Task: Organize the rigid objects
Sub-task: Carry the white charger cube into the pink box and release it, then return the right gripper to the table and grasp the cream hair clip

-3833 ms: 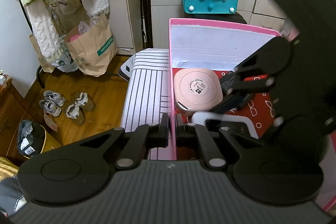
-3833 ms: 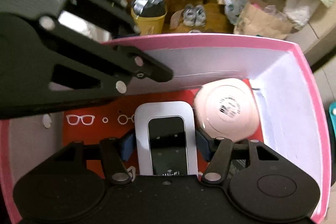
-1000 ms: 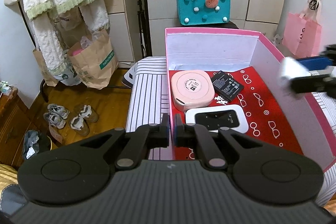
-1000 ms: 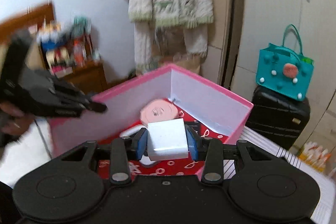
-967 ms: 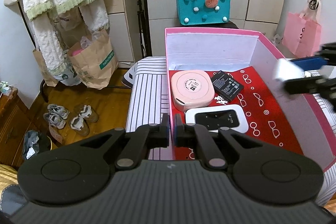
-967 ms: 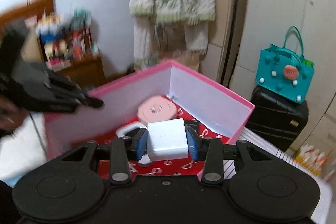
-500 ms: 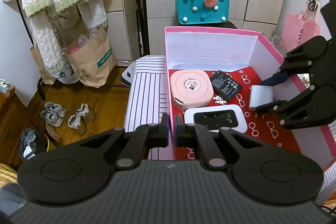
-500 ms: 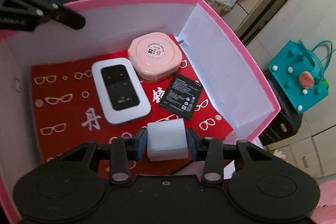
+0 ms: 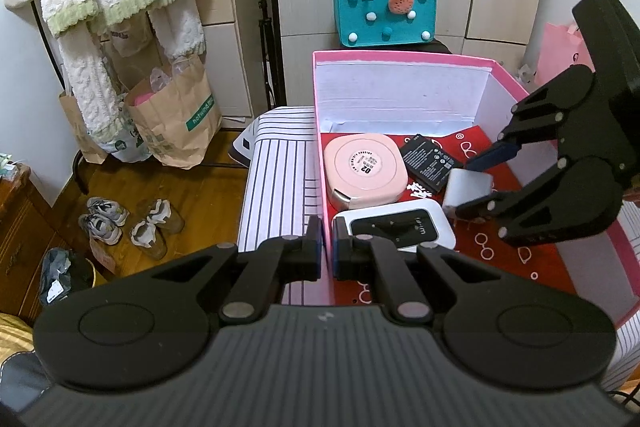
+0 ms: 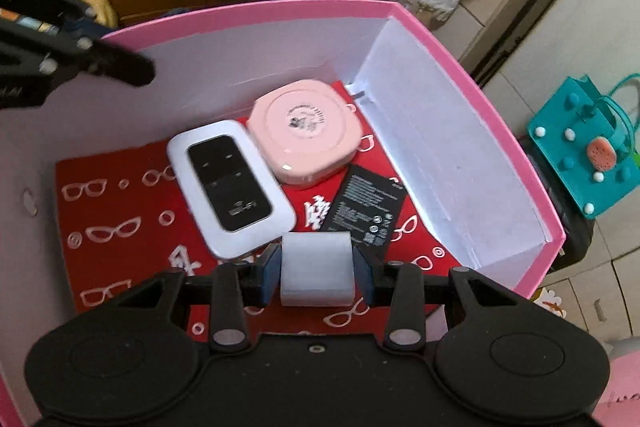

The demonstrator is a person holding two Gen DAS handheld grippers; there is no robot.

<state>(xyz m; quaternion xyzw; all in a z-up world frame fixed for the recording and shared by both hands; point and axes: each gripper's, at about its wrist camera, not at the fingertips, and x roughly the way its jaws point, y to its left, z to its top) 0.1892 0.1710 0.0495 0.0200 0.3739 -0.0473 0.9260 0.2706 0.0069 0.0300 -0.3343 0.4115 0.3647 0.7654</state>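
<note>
Pinching a small white plastic cube (image 10: 317, 269), the right gripper (image 10: 316, 269) hangs inside the pink cardboard box (image 10: 440, 39), above its red glasses-print floor near a black flat battery (image 10: 366, 207). The left gripper (image 9: 327, 251) clamps the box's wall.

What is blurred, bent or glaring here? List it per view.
Left wrist view: sharp; cupboard lines bow near the edges; white block in shade. Right wrist view: slightly soft; other gripper smeared at far left; bright glare on the pink box wall.
</note>
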